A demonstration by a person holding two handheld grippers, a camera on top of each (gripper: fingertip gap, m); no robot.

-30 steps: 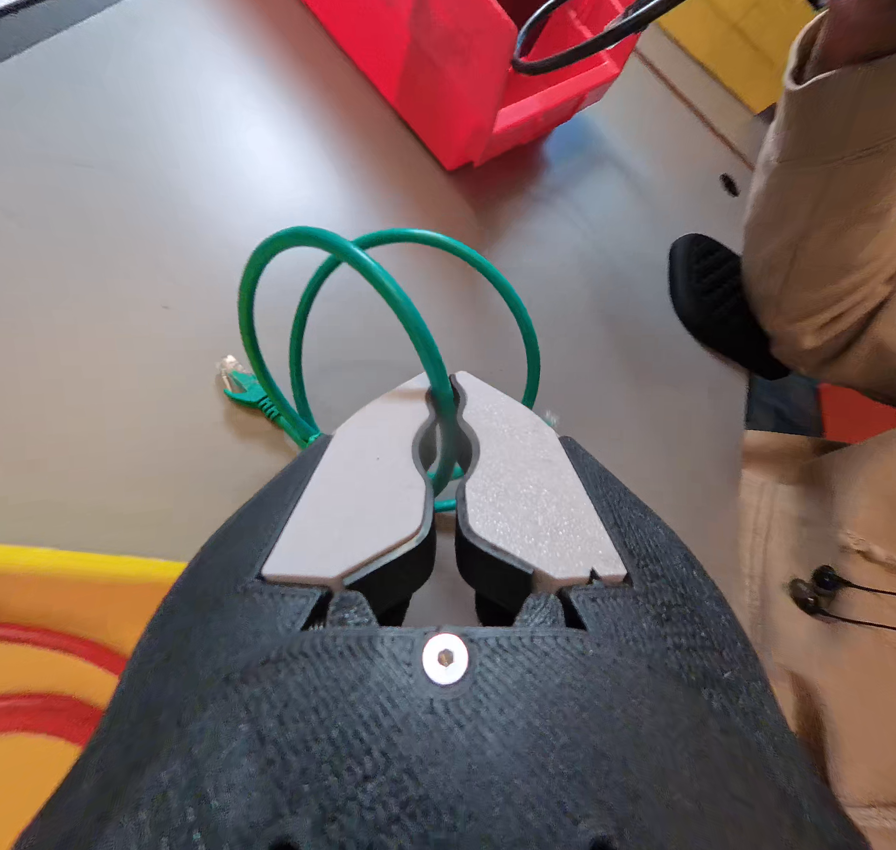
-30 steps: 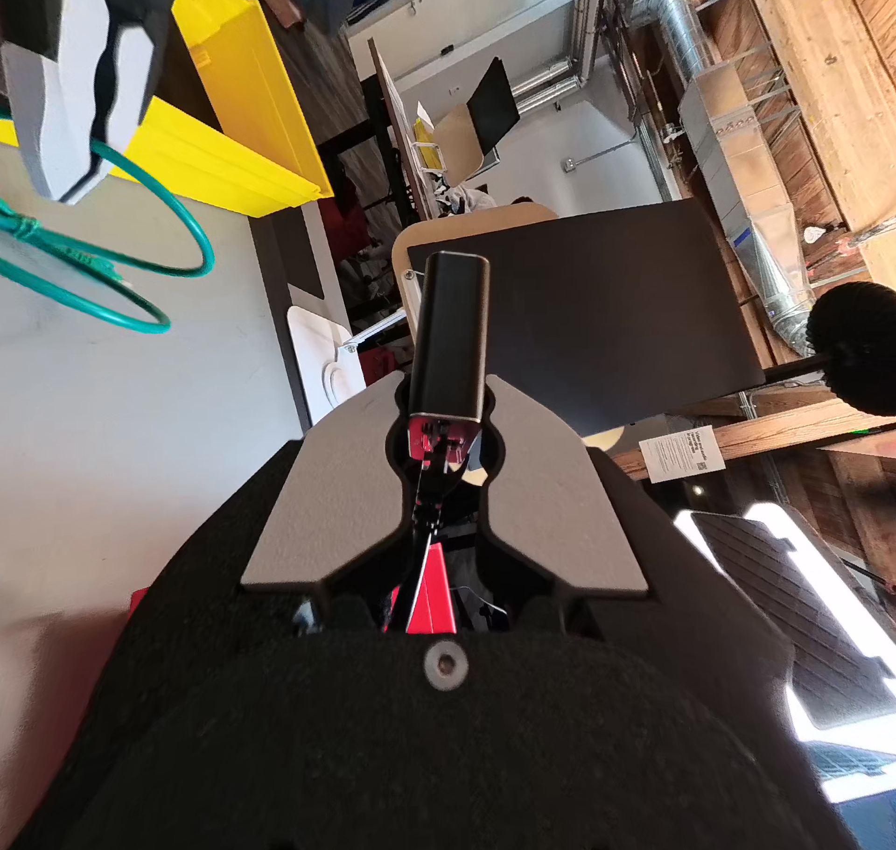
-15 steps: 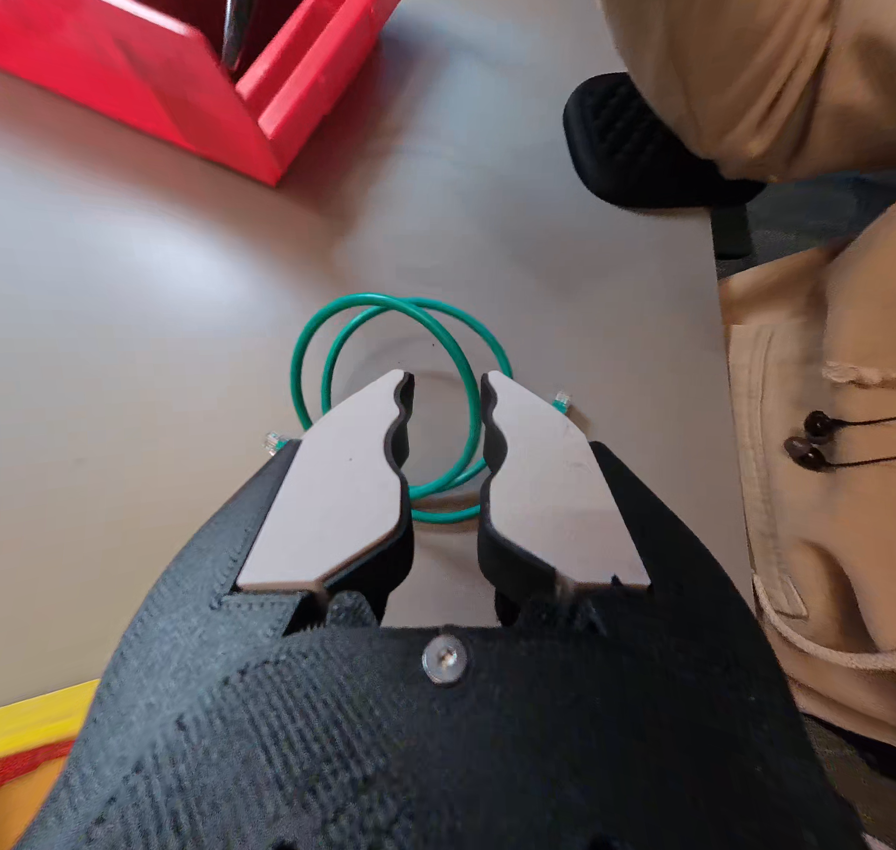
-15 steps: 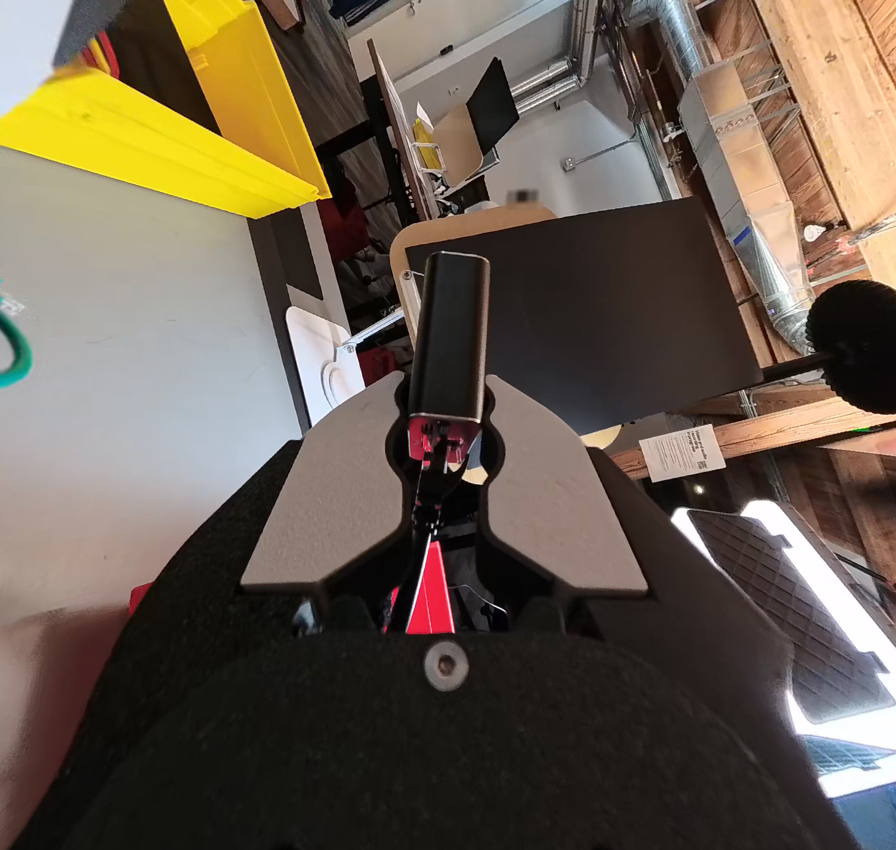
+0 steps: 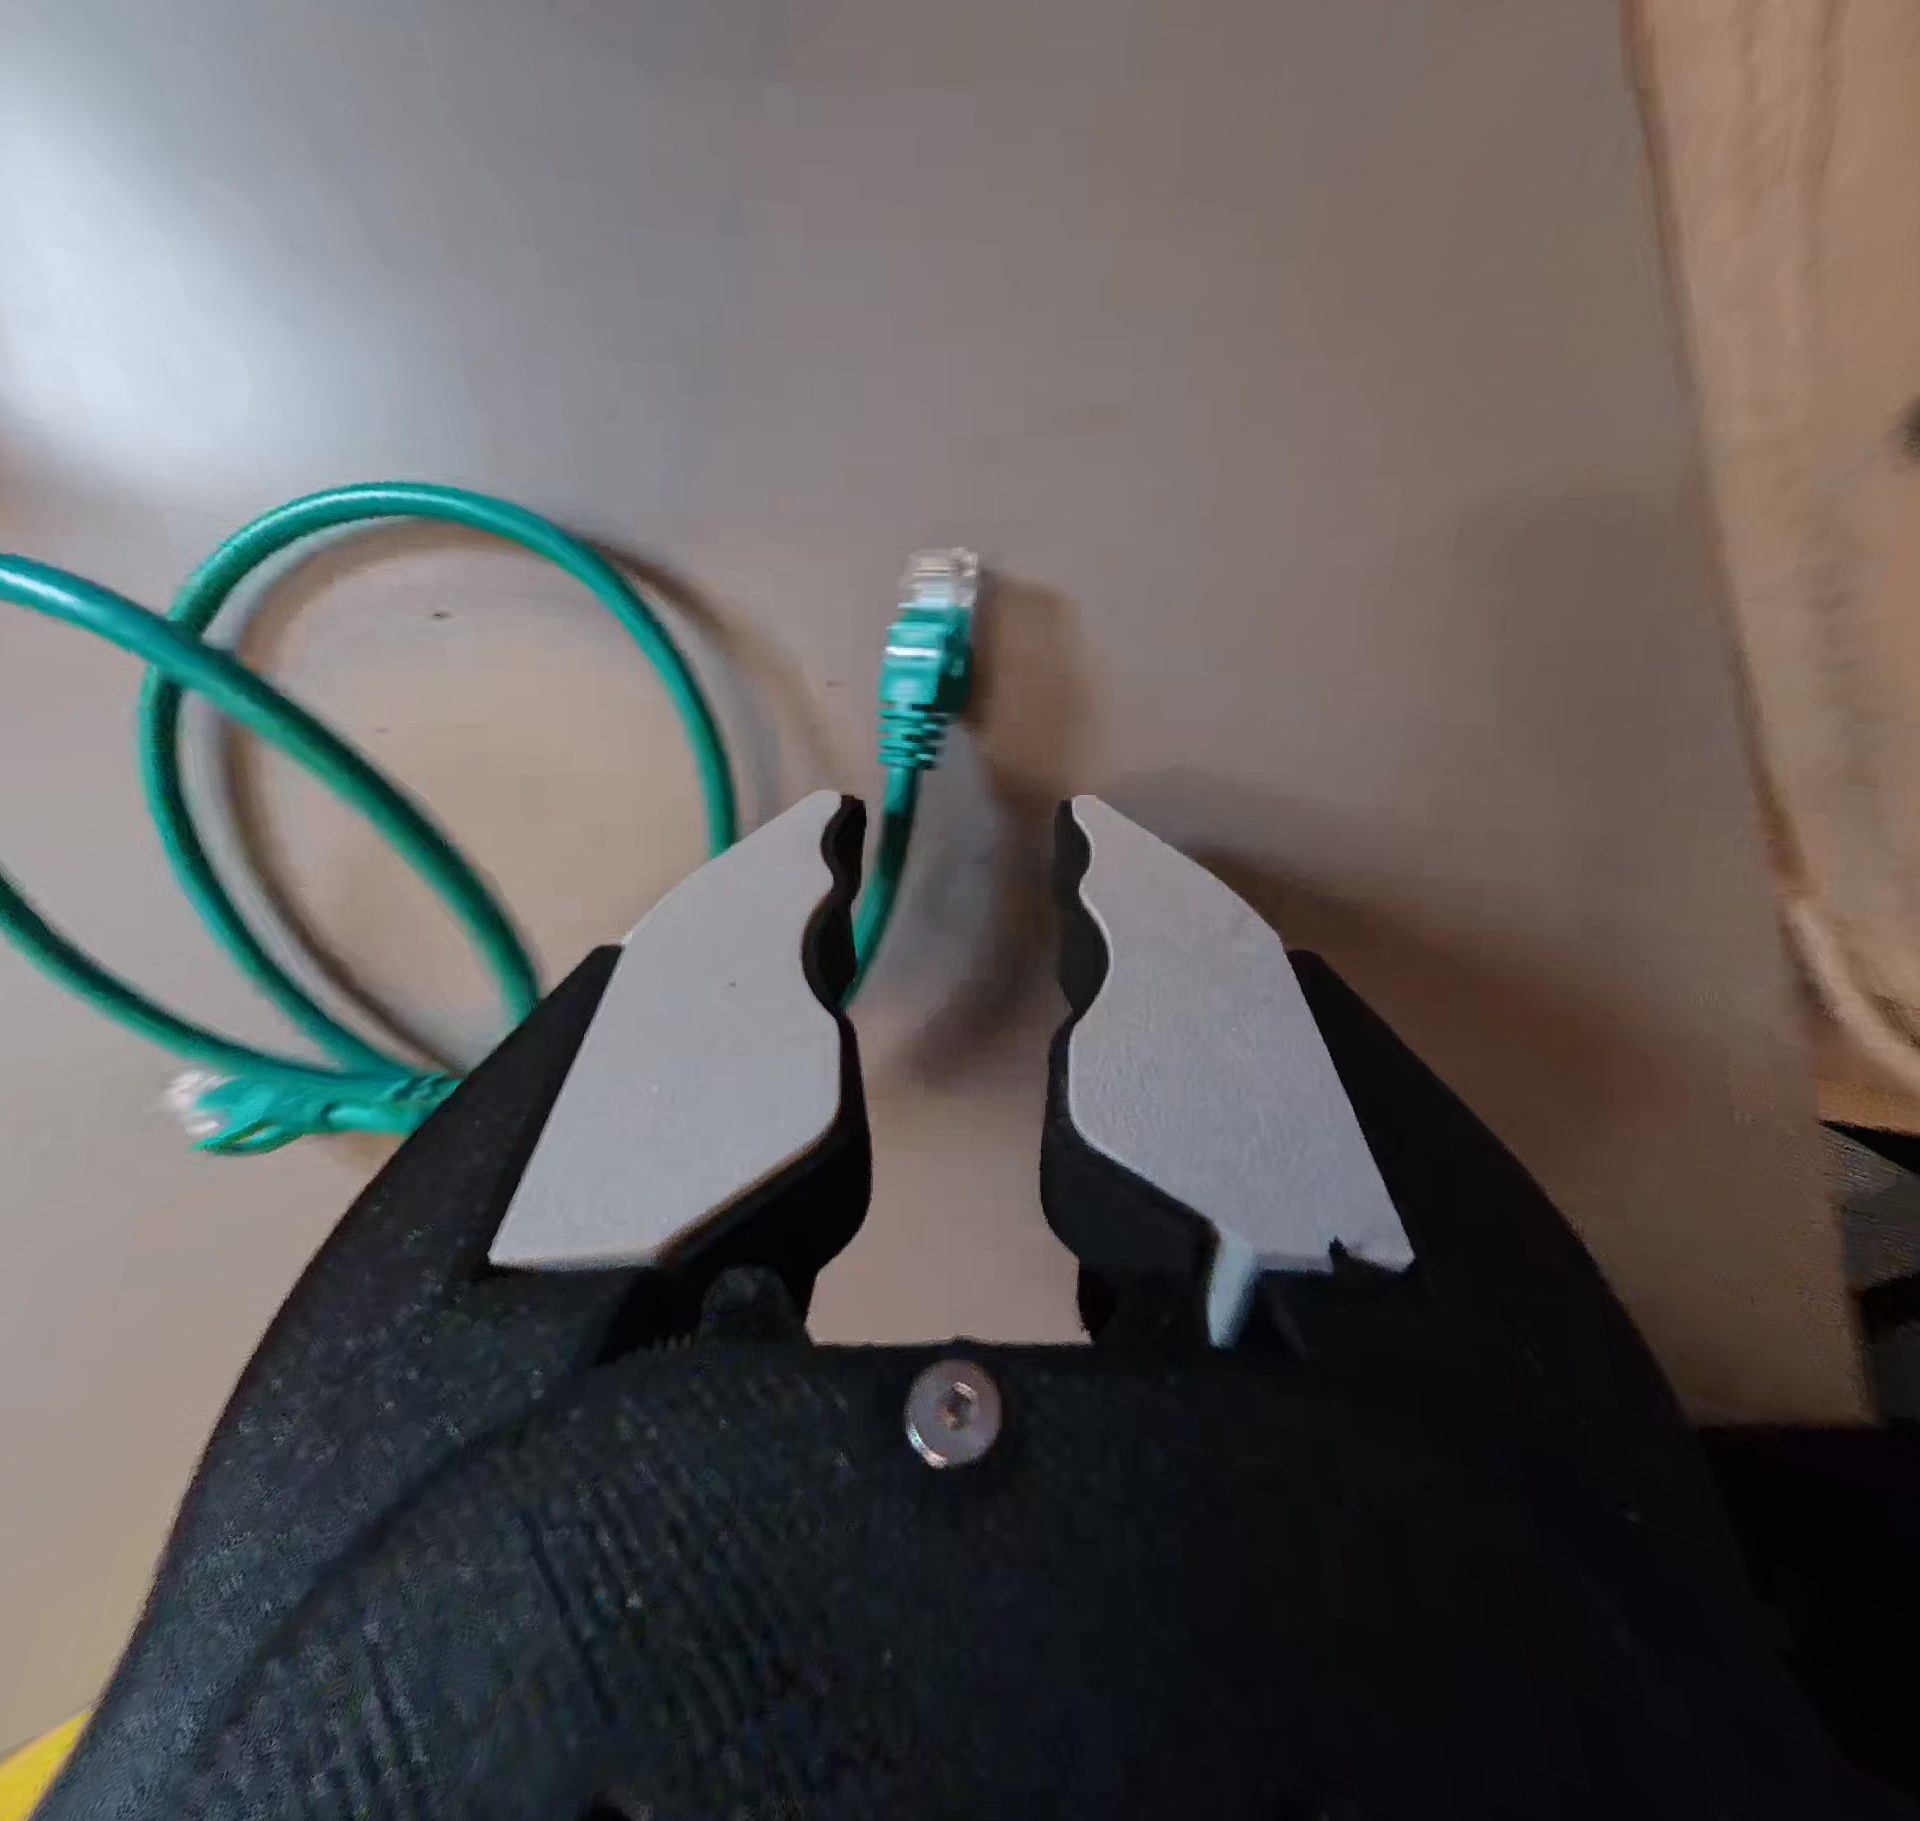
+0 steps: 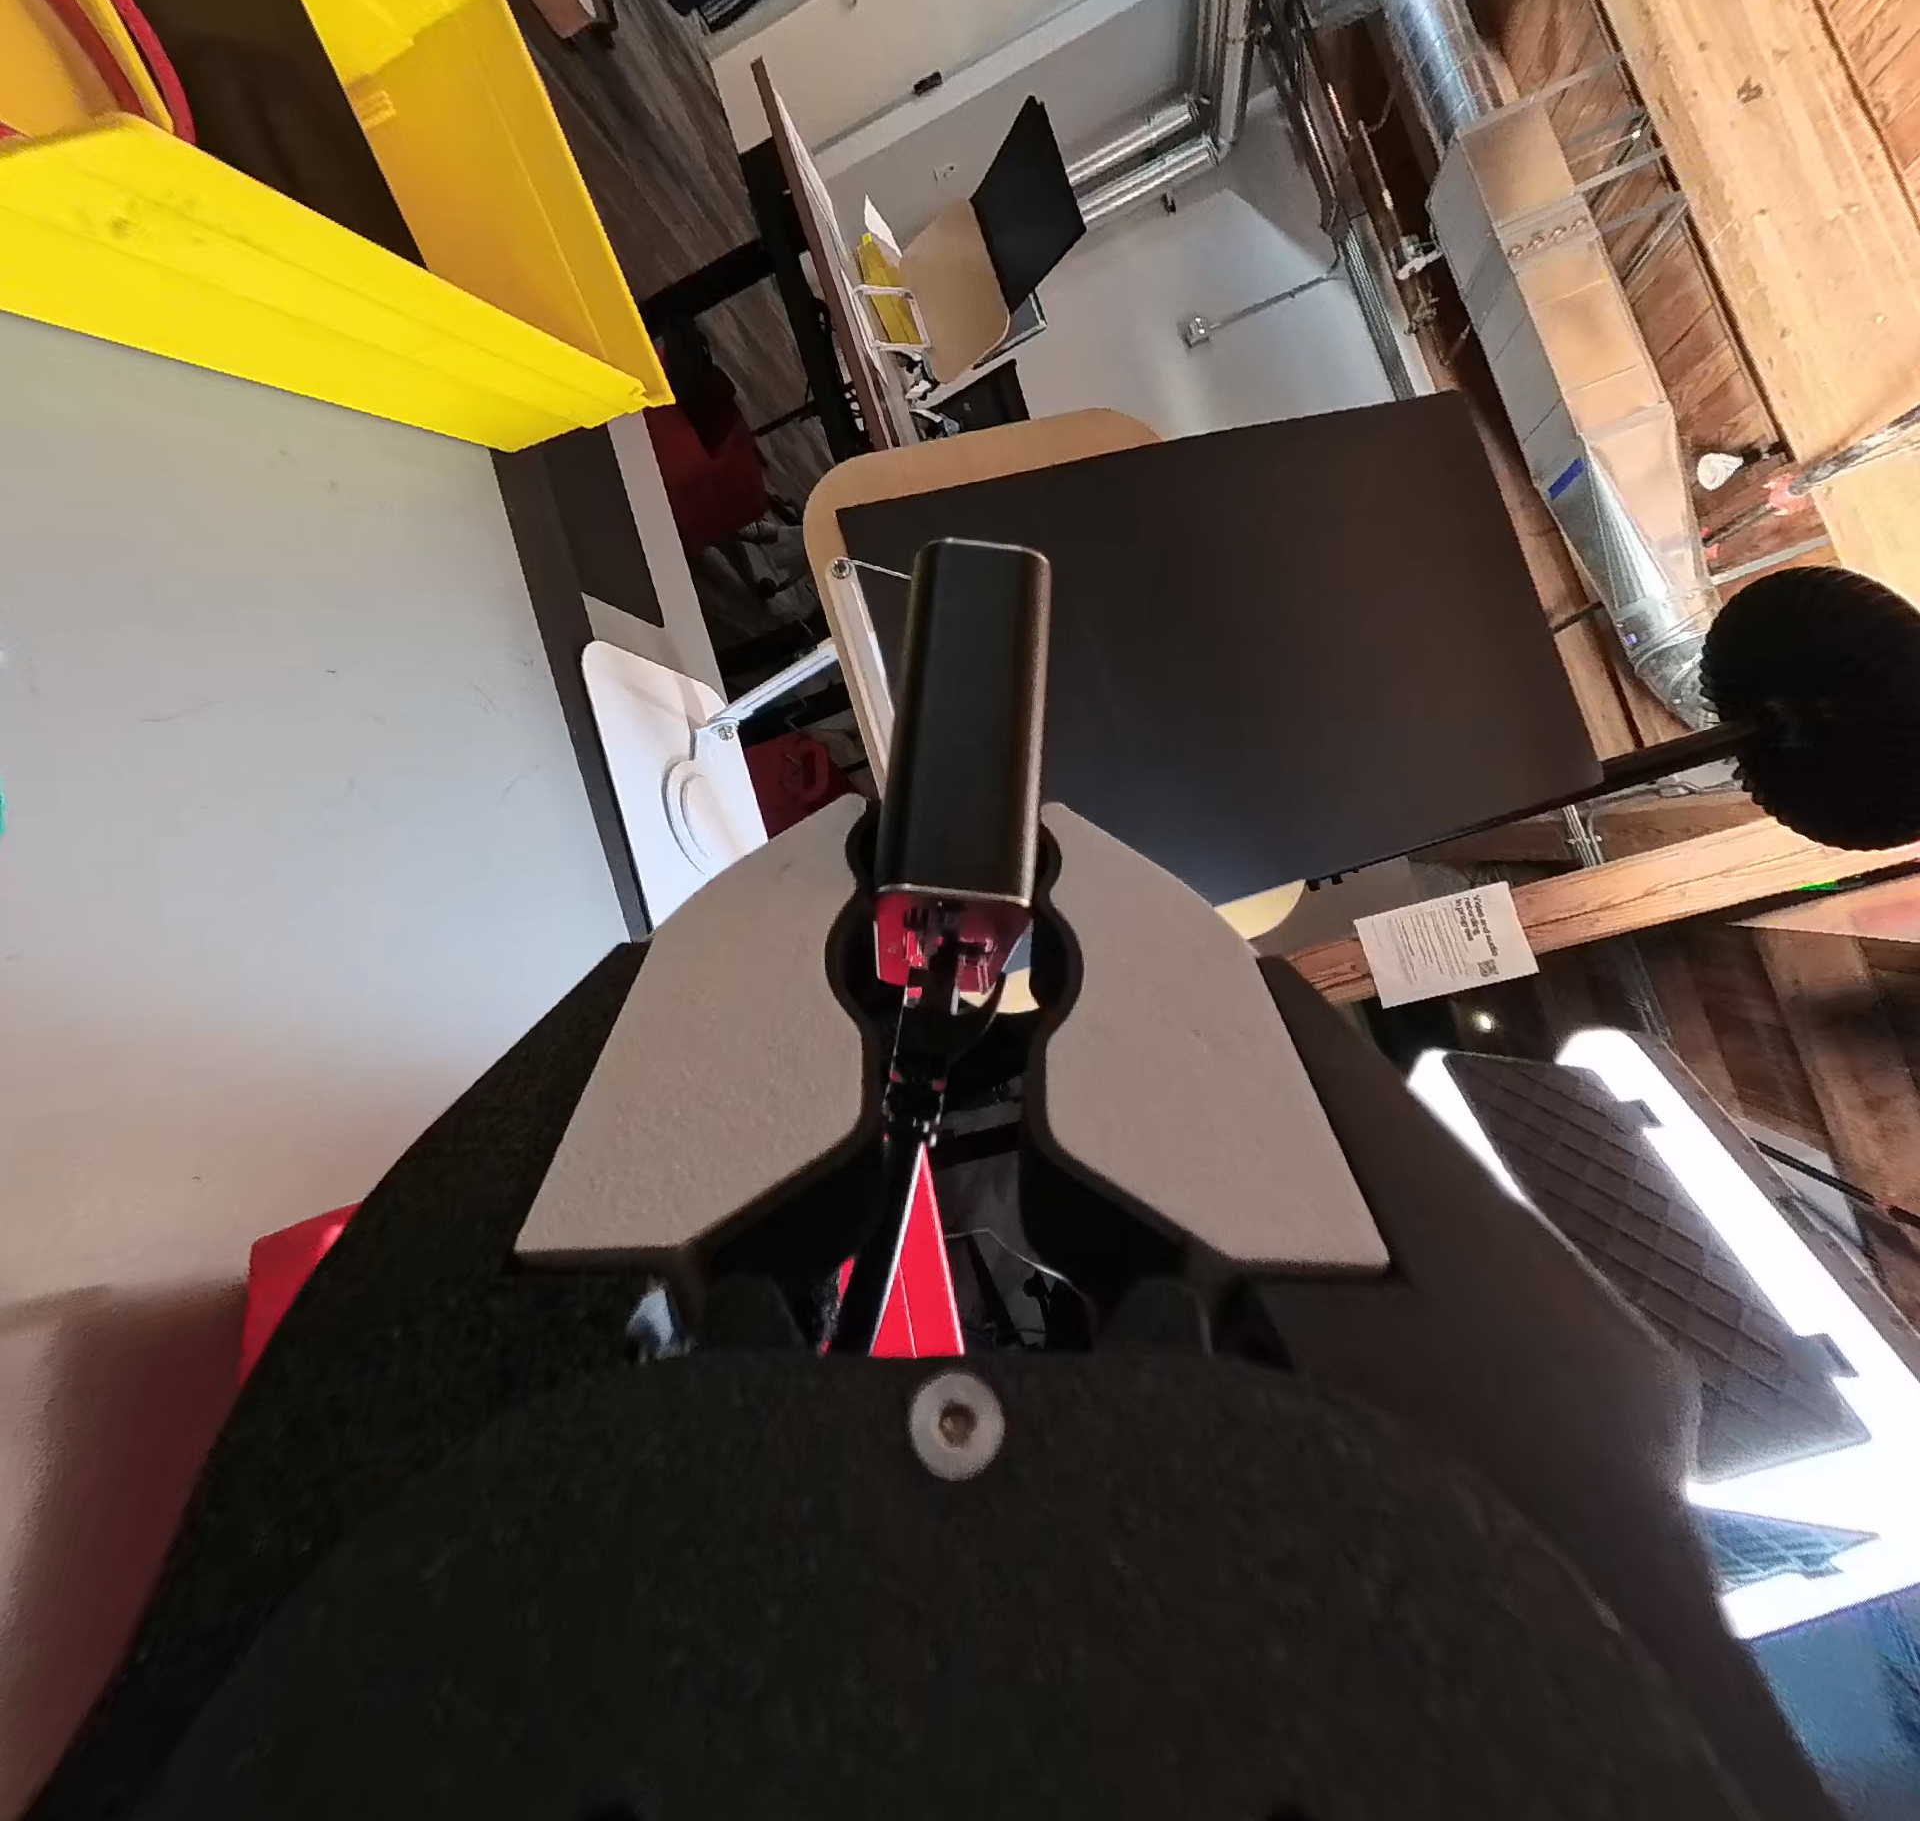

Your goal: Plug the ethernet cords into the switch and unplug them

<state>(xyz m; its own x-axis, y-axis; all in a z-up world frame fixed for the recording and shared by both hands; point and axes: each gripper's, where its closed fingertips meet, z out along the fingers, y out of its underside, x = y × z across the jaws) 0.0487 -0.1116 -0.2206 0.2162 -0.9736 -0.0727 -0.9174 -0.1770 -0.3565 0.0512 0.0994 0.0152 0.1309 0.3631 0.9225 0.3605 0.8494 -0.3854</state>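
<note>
A coiled green ethernet cord (image 5: 436,732) lies on the grey table (image 5: 1039,265). One plug (image 5: 925,644) points away just beyond my left gripper (image 5: 961,836), which is open, low over the table, with the cord running between its fingertips close to the left finger (image 5: 717,1023). The other plug (image 5: 223,1111) lies at the lower left. My right gripper (image 6: 956,836) is shut on the black switch (image 6: 966,722), held up off the table, tilted sideways, with a black cable (image 6: 904,1148) hanging from its near end.
A person's beige coat (image 5: 1808,421) fills the right edge of the left wrist view. Yellow bins (image 6: 312,244) stand at the table's far side in the right wrist view, with a red bin (image 6: 296,1262) low by my right gripper. A black monitor (image 6: 1247,649) stands behind the switch. Across from one pair of fingers to the other is roughly 30 cm.
My left gripper let go of the green cord, opened wider and moved down and right to the cord's plug end. The right gripper has kept still with the switch.
</note>
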